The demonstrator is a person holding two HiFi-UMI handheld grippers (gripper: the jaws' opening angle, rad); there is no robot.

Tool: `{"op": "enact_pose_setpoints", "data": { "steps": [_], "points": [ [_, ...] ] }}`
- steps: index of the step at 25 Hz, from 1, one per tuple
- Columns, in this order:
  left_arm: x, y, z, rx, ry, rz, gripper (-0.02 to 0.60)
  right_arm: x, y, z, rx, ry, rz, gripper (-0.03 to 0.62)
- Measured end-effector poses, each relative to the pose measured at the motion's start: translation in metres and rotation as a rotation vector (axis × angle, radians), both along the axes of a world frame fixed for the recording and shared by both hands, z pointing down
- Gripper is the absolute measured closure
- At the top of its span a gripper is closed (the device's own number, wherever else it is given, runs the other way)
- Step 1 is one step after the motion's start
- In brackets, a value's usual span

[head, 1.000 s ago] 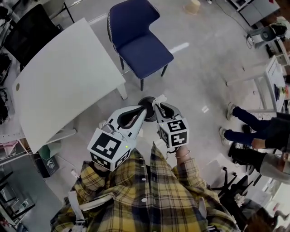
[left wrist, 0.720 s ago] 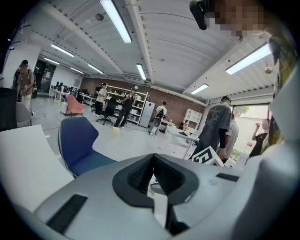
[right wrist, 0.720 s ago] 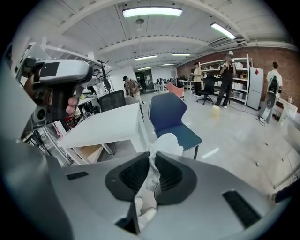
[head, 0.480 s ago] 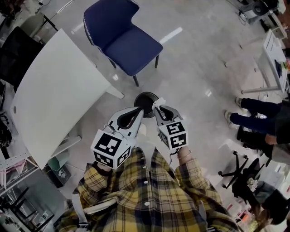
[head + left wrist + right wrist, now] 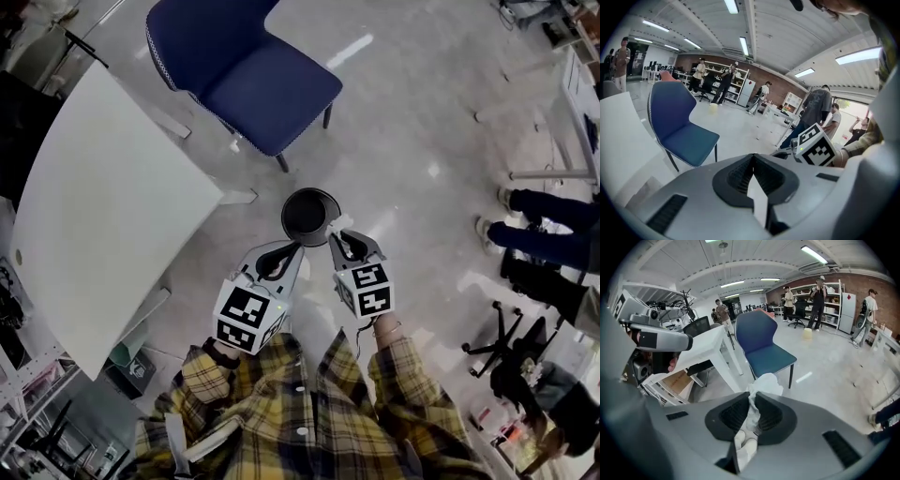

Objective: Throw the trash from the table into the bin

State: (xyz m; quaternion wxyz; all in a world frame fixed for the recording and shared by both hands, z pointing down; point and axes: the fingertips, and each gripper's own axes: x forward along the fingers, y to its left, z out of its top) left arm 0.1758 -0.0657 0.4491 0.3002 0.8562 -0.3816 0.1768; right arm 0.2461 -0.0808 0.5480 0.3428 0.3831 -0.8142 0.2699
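Right tool (image 5: 336,228) clamps crumpled white tissue (image 5: 764,383), left tool (image 5: 298,246) pinches flat white paper slip (image 5: 757,197) — tips held beside round black bin (image 5: 285,217), centre frame, for release.

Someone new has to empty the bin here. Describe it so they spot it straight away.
Find the big white table and the blue chair beside its corner. On the pale floor just in front of the chair stands the bin, small, round and black, open at the top. It is the only dark round container on that stretch of floor.
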Motion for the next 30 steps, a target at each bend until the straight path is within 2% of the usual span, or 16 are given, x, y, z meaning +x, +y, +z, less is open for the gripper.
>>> {"op": "enact_pose_setpoints", "data": {
  "steps": [3, 12, 21, 26, 30],
  "points": [
    [0.006, -0.007, 0.043, -0.021, -0.010, 0.031, 0.572, -0.003, -0.001, 0.041, -0.032, -0.005, 0.010, 0.560],
    [0.004, -0.037, 0.179, -0.053, -0.031, 0.008, 0.572, -0.011, -0.016, 0.177, -0.054, -0.039, 0.061, 0.560],
    [-0.006, -0.042, 0.329, -0.216, -0.030, -0.039, 0.572, -0.011, -0.020, 0.327, -0.129, -0.006, 0.146, 0.560],
    [0.000, -0.042, 0.384, -0.250, -0.064, 0.002, 0.572, -0.010, -0.017, 0.393, -0.203, -0.003, 0.163, 0.559],
    [0.005, -0.040, 0.407, -0.262, -0.092, 0.039, 0.572, -0.007, -0.020, 0.422, -0.266, -0.027, 0.194, 0.499]
  ]
}}
